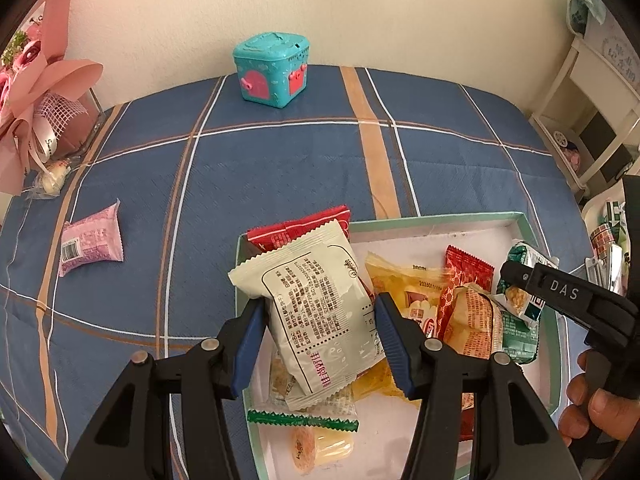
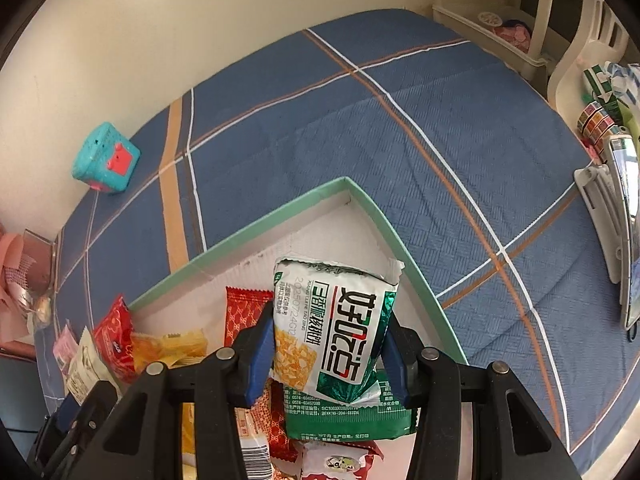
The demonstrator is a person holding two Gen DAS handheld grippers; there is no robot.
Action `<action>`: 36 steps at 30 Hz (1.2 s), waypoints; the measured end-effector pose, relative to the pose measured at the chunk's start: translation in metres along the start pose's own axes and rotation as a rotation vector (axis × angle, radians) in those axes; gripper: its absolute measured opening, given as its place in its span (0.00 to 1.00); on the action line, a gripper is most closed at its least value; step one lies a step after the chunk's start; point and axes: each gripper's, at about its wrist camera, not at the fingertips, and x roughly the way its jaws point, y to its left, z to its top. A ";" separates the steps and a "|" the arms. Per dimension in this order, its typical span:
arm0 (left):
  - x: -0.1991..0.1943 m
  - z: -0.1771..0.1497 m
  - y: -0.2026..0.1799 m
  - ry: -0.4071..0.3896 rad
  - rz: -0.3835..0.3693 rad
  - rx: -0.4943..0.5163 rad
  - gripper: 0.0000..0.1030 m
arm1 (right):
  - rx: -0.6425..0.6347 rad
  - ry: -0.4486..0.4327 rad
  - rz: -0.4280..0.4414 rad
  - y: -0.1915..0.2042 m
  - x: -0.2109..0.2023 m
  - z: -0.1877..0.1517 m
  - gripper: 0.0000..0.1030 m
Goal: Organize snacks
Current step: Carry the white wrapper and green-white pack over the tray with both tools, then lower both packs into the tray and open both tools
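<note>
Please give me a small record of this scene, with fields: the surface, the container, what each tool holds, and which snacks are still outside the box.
surface: blue plaid cloth
container: shallow box with a green rim, several snack packets inside
left tool: shut on a cream packet, above the box
right tool: shut on a green and white packet, above the box
outside the box: pink packet and a small clear-wrapped sweet
other item: turquoise toy box at the far edge, by the wall

one tray [image 1: 532, 224], one teal box [image 1: 272, 70], one bouquet [image 1: 36, 92]
</note>
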 end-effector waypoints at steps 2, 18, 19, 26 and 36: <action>0.001 0.000 0.000 0.005 -0.001 0.001 0.55 | -0.005 0.006 -0.003 0.000 0.001 -0.001 0.49; 0.019 -0.007 0.000 0.054 0.008 0.009 0.55 | -0.051 0.045 -0.043 0.005 0.018 -0.007 0.51; 0.019 -0.007 0.000 0.055 0.008 0.008 0.55 | -0.054 0.044 -0.047 0.008 0.021 -0.006 0.51; 0.022 -0.011 0.003 0.091 -0.012 0.004 0.64 | -0.071 0.049 -0.062 0.014 0.023 -0.007 0.61; -0.004 -0.013 -0.006 0.059 0.006 0.031 0.78 | -0.088 -0.019 -0.083 0.023 0.001 0.002 0.84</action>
